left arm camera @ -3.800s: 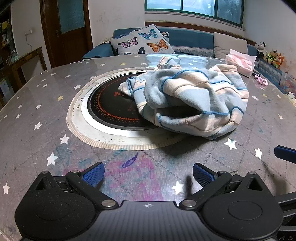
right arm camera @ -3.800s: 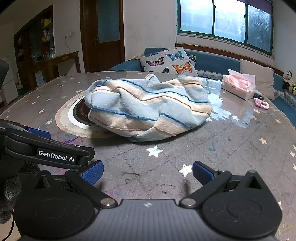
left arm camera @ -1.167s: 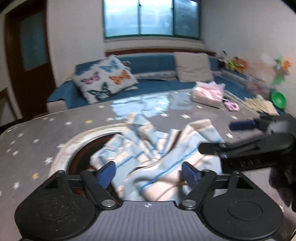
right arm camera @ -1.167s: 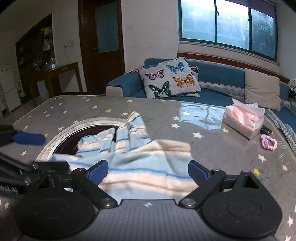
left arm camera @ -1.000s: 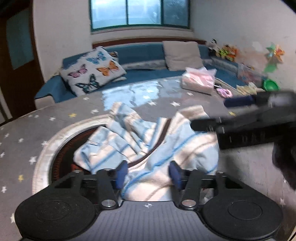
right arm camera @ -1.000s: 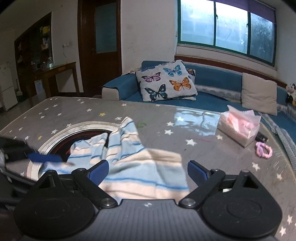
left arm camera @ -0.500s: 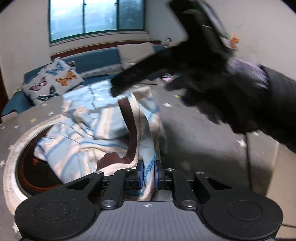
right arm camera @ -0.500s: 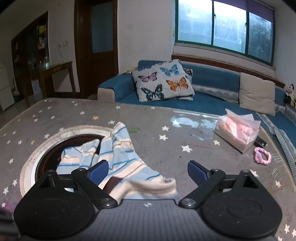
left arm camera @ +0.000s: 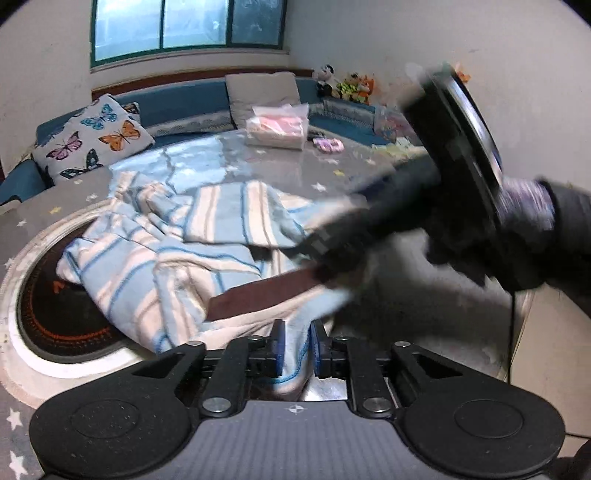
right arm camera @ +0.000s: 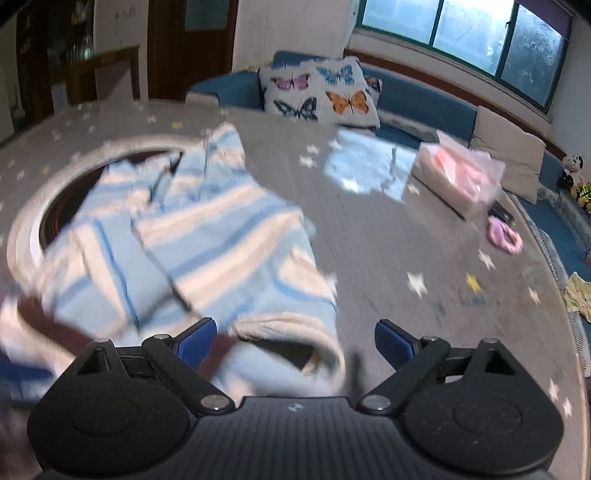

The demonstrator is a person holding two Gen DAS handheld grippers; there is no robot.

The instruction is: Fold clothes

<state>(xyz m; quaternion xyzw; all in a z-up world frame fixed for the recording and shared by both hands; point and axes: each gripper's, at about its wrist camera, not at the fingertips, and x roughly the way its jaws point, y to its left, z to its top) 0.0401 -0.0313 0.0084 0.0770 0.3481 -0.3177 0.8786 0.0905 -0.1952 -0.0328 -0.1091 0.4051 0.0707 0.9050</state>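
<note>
left wrist view: left tool (left arm camera: pixel 295 345) easing open around the soft, limp striped garment (left arm camera: pixel 177 251)'s hem; right tool (right arm camera: pixel 295 341) wide open, best taken at the brown band (left arm camera: pixel 266 291).

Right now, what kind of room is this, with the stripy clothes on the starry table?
Probably a living room in someone's home. A long blue sofa runs under the window, with a butterfly cushion on it, and soft toys sit in the corner. The stripy garment lies on a round table.

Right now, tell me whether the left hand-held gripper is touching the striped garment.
Touching: the left wrist view shows the left hand-held gripper pinching the striped garment's edge.
</note>
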